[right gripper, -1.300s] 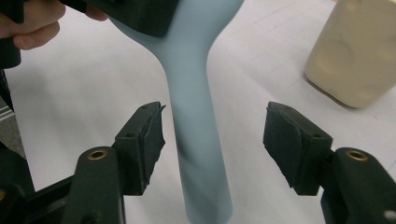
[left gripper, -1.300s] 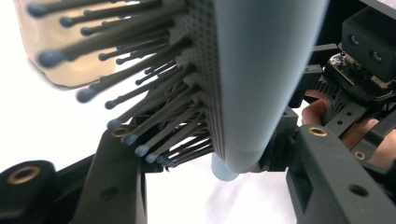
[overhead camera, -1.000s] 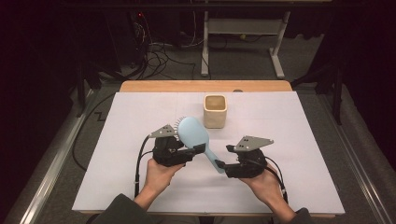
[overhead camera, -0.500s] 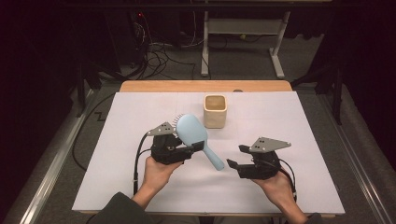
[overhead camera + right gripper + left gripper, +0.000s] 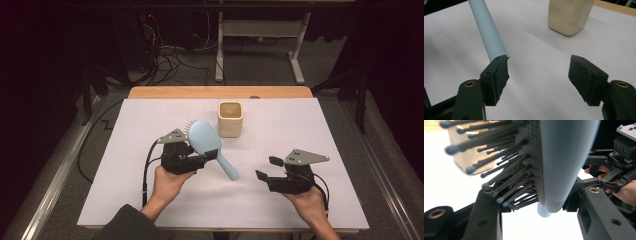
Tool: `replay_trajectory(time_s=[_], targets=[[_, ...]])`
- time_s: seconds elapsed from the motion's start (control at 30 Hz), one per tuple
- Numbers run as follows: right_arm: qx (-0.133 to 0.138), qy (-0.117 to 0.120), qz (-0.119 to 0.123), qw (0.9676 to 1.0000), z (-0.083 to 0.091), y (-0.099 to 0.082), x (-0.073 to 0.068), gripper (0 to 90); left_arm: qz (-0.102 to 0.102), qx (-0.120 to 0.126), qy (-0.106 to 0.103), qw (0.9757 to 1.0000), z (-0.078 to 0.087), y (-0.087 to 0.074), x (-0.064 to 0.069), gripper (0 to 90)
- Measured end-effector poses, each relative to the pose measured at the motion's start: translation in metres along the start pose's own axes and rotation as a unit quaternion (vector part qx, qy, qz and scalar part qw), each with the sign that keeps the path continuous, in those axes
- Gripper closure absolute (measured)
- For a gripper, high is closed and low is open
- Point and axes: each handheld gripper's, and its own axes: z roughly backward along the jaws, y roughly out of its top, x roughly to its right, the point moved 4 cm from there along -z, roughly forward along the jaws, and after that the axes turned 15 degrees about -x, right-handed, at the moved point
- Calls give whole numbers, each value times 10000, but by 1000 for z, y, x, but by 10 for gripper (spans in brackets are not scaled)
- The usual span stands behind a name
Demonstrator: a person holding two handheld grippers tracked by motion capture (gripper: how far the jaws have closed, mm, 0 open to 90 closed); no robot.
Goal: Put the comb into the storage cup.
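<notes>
The pale blue hairbrush (image 5: 206, 142) is held clear of the worktop (image 5: 150, 210), left of centre, just in front of the cream cup (image 5: 230, 119). It is gripped at the head (image 5: 564, 165) by the left gripper (image 5: 192, 161), whose jaws are closed on it as far as the head allows: one jaw is set among the bristles (image 5: 506, 175), the other against the smooth back. This hold at the head is judged to leave the whole handle (image 5: 227, 167) free, so that the brush can be turned or lowered handle-first into the cup. The long axis runs slantwise in the high view, the head up and to the left, the handle down and to the right, with its tip pointing toward the right gripper (image 5: 266, 169). The bristles face away to the left, the smooth back being turned toward the camera. The right gripper is held well apart from the handle's end, nothing being between its jaws. They have just been opening and stand wide, as the right gripper view shows, where the handle (image 5: 487, 30) is seen beyond the left pad (image 5: 499, 77). This is judged to be a release, the brush being left to the left gripper alone.
</notes>
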Motion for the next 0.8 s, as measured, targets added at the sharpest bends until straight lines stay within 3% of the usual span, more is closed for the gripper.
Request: replay_trajectory(time_s=[0.67, 0.8], targets=[[263, -198, -367, 9988, 15, -34, 24, 301, -19, 82, 125, 9999, 11, 9, -4, 541], [242, -243, -337, 9988, 15, -42, 26, 281, -40, 93, 146, 9998, 13, 12, -3, 541]])
